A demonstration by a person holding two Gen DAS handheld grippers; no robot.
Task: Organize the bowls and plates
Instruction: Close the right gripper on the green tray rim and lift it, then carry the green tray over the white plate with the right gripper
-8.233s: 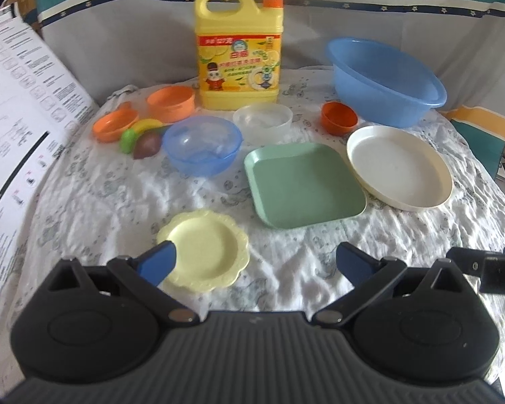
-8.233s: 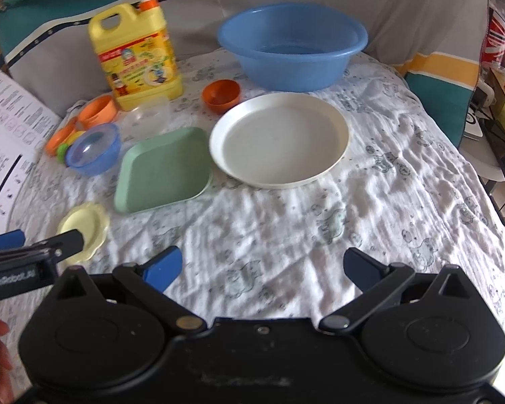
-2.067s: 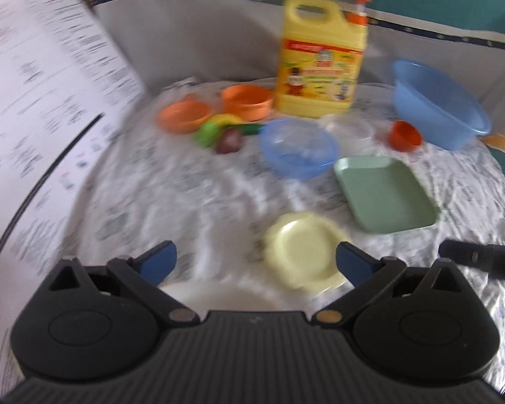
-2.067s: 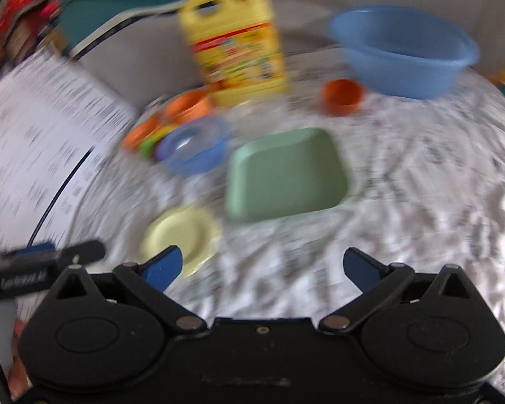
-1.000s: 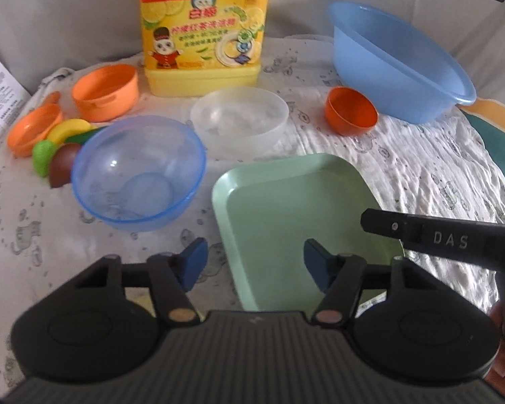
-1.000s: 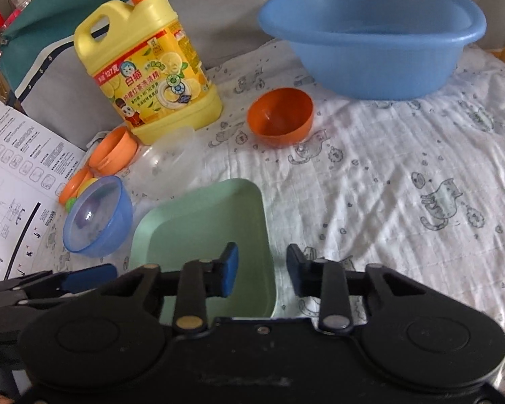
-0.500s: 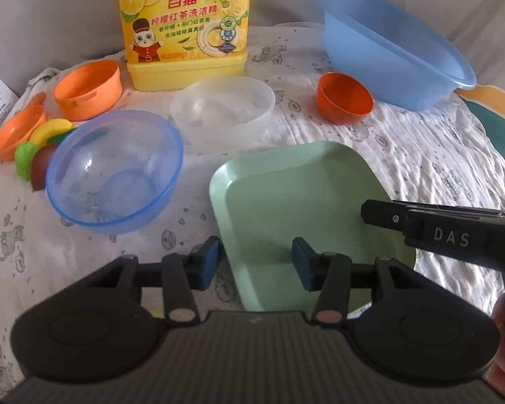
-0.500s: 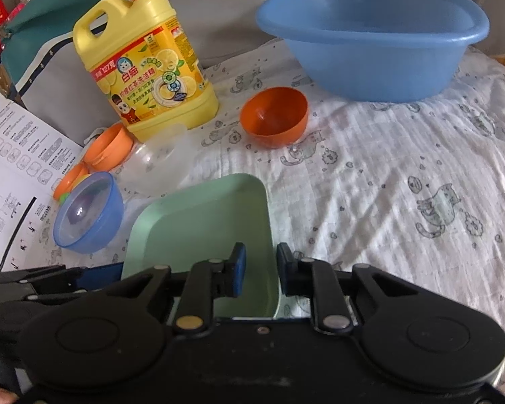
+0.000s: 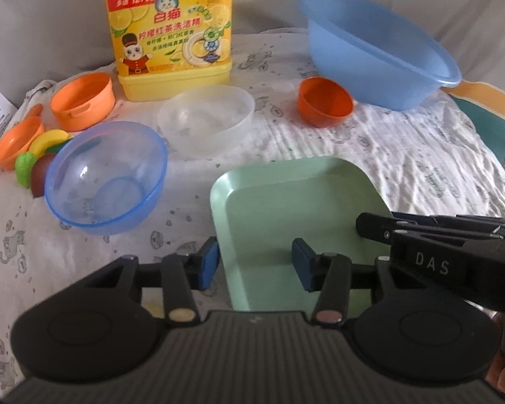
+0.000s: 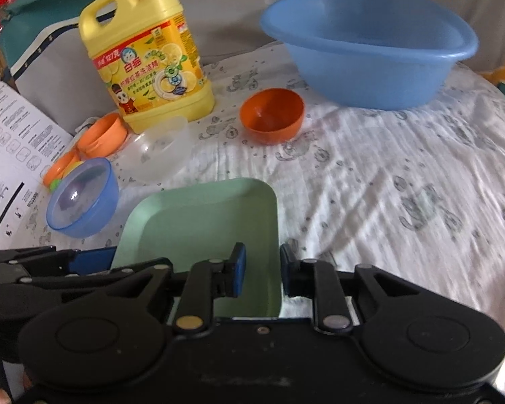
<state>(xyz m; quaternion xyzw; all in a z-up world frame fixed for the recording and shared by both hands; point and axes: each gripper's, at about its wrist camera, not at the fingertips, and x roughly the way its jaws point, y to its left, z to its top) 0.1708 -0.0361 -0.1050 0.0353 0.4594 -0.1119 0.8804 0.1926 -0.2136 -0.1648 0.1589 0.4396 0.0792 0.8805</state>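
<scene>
A green square plate (image 9: 296, 208) lies on the cloth right in front of both grippers; it also shows in the right wrist view (image 10: 202, 232). My left gripper (image 9: 254, 264) straddles its near left rim, jaws part closed with a gap. My right gripper (image 10: 261, 269) has narrowed around the plate's right rim; whether the pads touch it I cannot tell. A blue translucent bowl (image 9: 106, 176), a clear bowl (image 9: 205, 119) and a small orange bowl (image 9: 323, 101) stand behind the plate.
A yellow detergent jug (image 9: 170, 30) and a big blue basin (image 9: 377, 50) stand at the back. Orange cups (image 9: 82, 101) and toy fruit (image 9: 33, 161) sit at the left. A printed sheet (image 10: 13, 141) stands at the left edge.
Both grippers have moved in over the green plate and their jaws have narrowed around its rims. The white round plate and yellow plate seen earlier are out of view.
</scene>
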